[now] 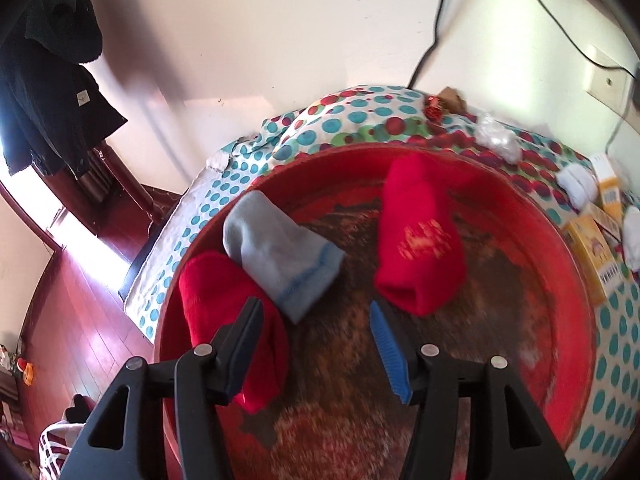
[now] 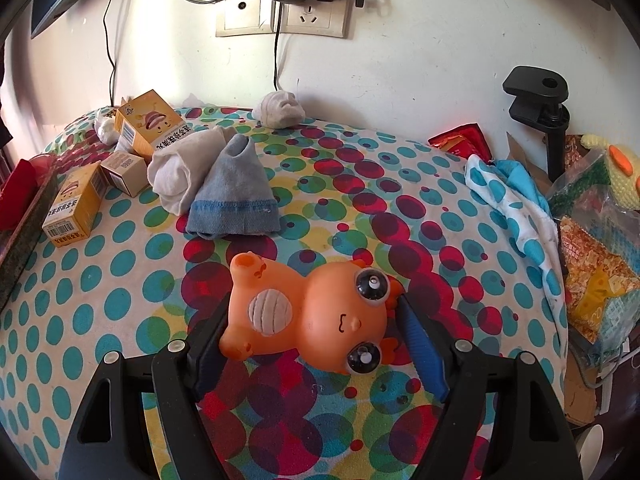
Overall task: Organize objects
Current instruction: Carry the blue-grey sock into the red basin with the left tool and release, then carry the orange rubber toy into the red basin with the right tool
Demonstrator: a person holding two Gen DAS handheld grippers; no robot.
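Orange toy [image 2: 308, 316] lies crosswise between the right gripper [image 2: 312, 332] fingers, clamped mid-table, head right. Left gripper [image 1: 320, 336] hangs apart, empty, over the red basin [image 1: 560, 248] holding socks [image 1: 280, 256].

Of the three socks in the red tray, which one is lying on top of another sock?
The grey sock with the blue cuff: it overlaps the left red sock. The red sock with gold print lies apart, alone in the red tray.
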